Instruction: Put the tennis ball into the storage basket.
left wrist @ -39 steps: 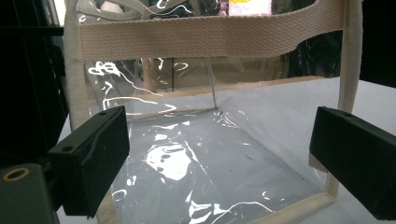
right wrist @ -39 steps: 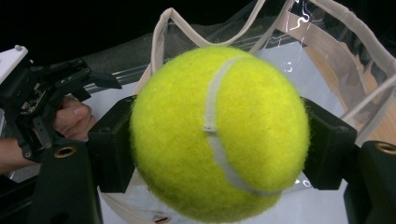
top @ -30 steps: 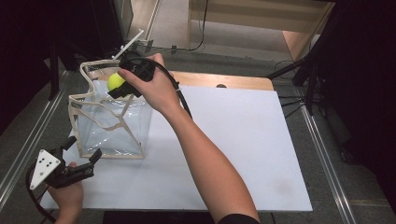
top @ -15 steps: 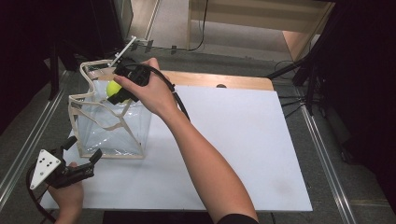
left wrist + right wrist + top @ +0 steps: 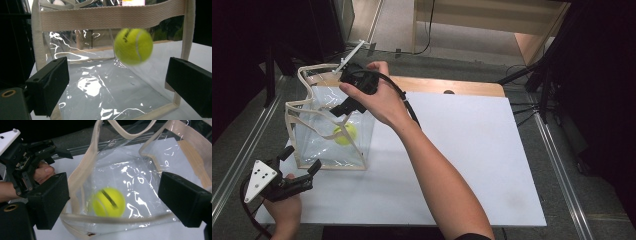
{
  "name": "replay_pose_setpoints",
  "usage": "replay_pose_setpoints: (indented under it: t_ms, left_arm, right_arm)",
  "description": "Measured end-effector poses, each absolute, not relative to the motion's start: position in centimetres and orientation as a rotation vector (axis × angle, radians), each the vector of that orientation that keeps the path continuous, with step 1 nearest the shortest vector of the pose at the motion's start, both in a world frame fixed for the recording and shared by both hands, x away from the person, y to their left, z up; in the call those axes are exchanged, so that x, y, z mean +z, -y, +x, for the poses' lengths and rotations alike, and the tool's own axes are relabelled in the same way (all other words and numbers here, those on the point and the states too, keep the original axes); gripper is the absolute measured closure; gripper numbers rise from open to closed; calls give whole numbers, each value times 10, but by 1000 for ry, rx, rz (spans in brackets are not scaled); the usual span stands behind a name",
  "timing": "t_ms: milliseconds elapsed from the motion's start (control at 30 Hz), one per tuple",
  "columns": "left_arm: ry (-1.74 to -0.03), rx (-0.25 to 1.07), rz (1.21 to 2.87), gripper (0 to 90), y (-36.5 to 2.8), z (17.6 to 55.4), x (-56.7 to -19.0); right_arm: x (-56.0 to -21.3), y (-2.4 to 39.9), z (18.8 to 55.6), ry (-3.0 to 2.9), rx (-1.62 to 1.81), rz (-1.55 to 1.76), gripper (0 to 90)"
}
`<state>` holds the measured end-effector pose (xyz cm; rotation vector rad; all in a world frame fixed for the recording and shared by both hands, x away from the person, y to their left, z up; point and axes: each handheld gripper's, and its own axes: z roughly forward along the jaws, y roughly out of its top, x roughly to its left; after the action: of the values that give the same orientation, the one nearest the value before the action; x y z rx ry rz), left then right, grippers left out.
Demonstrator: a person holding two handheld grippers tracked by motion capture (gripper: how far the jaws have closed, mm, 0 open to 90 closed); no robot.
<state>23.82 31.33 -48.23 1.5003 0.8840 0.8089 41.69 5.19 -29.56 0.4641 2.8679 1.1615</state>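
A yellow tennis ball [image 5: 344, 134] is inside the clear plastic bag [image 5: 327, 145] with cream straps, blurred and off the bottom. The ball [image 5: 133, 46] shows through the bag's wall [image 5: 100, 85] in the left gripper view, and the ball [image 5: 108, 202] lies below the bag's mouth in the right gripper view. My right gripper [image 5: 345, 105] hangs open over the bag's [image 5: 140, 177] mouth with nothing between its jaws. My left gripper [image 5: 301, 164] stands open just in front of the bag's near side, not touching it.
The bag stands at the left of a white board [image 5: 472, 150] on a wooden table [image 5: 462, 86]. The person's right forearm [image 5: 437, 180] crosses the board diagonally. Metal rails [image 5: 242, 150] run along the left, dark stands and cables at the right.
My right gripper held the ball over the bag; now its jaws are apart and the ball has dropped into the bag. My left gripper has stayed put.
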Motion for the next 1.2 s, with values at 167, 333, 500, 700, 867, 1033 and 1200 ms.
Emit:
replay_pose_setpoints:
  t_ms: [167,333,500,700,867,1033,1200]
  left_arm:
    - [-881,812,1503,53,-313,238,-482]
    - [-880,815,1507,54,-312,239,-482]
    - [-879,814,1509,53,-312,239,-483]
    - [-880,816,1511,54,-311,238,-483]
    - [-877,819,1519,53,-311,238,-483]
    - [-877,819,1520,53,-311,238,-483]
    - [-874,819,1521,53,-311,239,-483]
  right_arm:
    - [-298,-36,412,-2815,1206,479,0]
    - [-300,-22,410,-2788,1218,531,0]
    - [-305,-10,408,-2763,1219,555,0]
    - [-318,2,403,-2741,1207,593,0]
    - [-329,8,400,-2726,1210,618,0]
    - [-340,11,396,-2734,1207,628,0]
    - [-357,16,391,-2733,1209,637,0]
